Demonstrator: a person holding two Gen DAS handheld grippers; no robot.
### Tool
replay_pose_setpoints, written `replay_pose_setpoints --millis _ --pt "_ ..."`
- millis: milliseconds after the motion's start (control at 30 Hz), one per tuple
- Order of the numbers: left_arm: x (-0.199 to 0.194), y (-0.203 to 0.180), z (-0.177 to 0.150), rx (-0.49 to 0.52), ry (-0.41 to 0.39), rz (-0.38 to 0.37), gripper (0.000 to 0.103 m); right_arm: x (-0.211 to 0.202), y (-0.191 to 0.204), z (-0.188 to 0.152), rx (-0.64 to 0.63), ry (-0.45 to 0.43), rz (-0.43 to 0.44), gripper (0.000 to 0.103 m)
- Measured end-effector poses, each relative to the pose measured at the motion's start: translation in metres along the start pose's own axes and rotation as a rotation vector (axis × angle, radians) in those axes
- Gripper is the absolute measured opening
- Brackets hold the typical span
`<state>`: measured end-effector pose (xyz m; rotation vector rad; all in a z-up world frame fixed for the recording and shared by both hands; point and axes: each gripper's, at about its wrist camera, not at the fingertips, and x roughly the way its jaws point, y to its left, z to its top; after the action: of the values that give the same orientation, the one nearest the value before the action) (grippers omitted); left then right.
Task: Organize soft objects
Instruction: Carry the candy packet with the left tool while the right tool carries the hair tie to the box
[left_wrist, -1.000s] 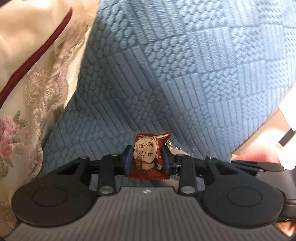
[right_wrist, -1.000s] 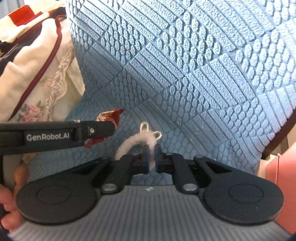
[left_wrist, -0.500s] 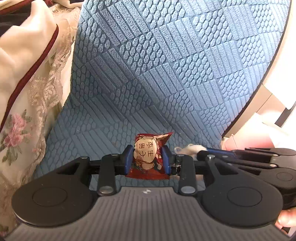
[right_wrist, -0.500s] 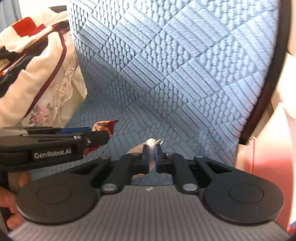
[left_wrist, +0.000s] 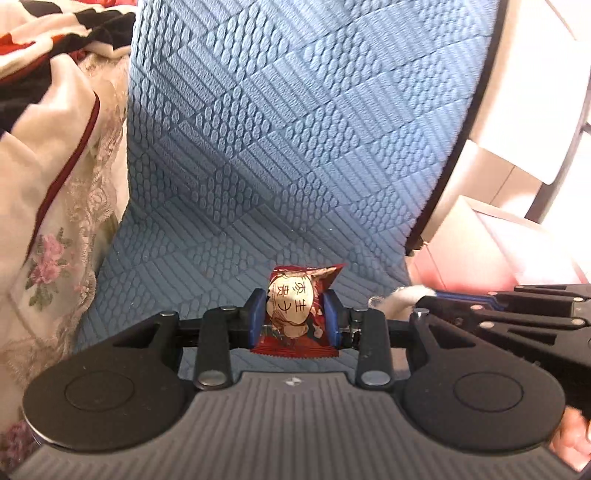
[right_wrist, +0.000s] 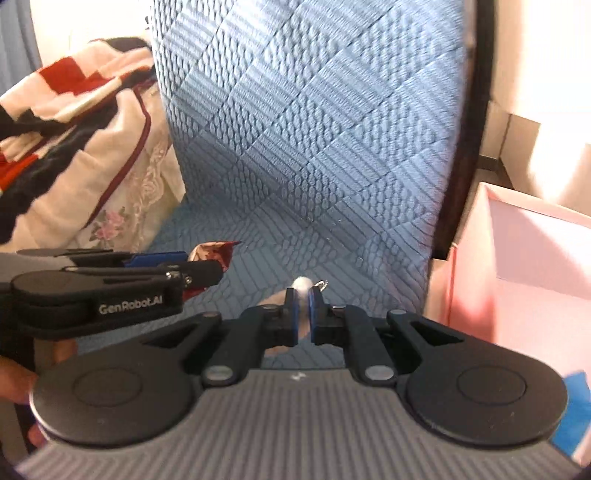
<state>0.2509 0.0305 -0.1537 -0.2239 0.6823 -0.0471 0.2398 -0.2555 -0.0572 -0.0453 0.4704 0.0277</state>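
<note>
A red snack packet (left_wrist: 295, 314) is clamped in the left gripper (left_wrist: 294, 317) and a white fluffy keychain (right_wrist: 302, 286) in the right gripper (right_wrist: 303, 314), the pink box (right_wrist: 517, 266) lying nearer the right one.

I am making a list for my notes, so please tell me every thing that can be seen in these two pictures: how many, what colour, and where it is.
snack packet: one, red with a cream picture, clamped between the left gripper's pads.
fluffy item: one, white with a small metal ring, pinched in the right gripper.
sofa cover: one, blue quilted, on seat and backrest behind both grippers.
floral cloth: one, cream with pink flowers and a dark red trim, left of the sofa cover.
striped cloth: one, red, white and black, on top of the floral cloth.
box: one, pink, open, right of the sofa.
blue item: one, lower right edge; too cut off to identify.
left gripper: one, black with blue pads.
right gripper: one, black with blue pads.
</note>
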Motion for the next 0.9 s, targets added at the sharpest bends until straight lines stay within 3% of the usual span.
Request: replay_pose_setpoints --millis 367,567,900 --pt "-0.057 -0.013 -0.022 -0.089 0.004 -0.025 0.039 -0.056 0.013 -0.030 0.000 -0.010 -0.002 0.009" --pt "-0.077 -0.029 -0.037 -0.082 0.014 -0.041 0.039 -0.081 0.021 -0.048 -0.018 0.016 0.003 0.009" --pt "-0.098 -0.067 -0.022 -0.047 -0.020 -0.088 0.039 -0.122 0.009 -0.034 0.016 -0.065 -0.031 0.009"
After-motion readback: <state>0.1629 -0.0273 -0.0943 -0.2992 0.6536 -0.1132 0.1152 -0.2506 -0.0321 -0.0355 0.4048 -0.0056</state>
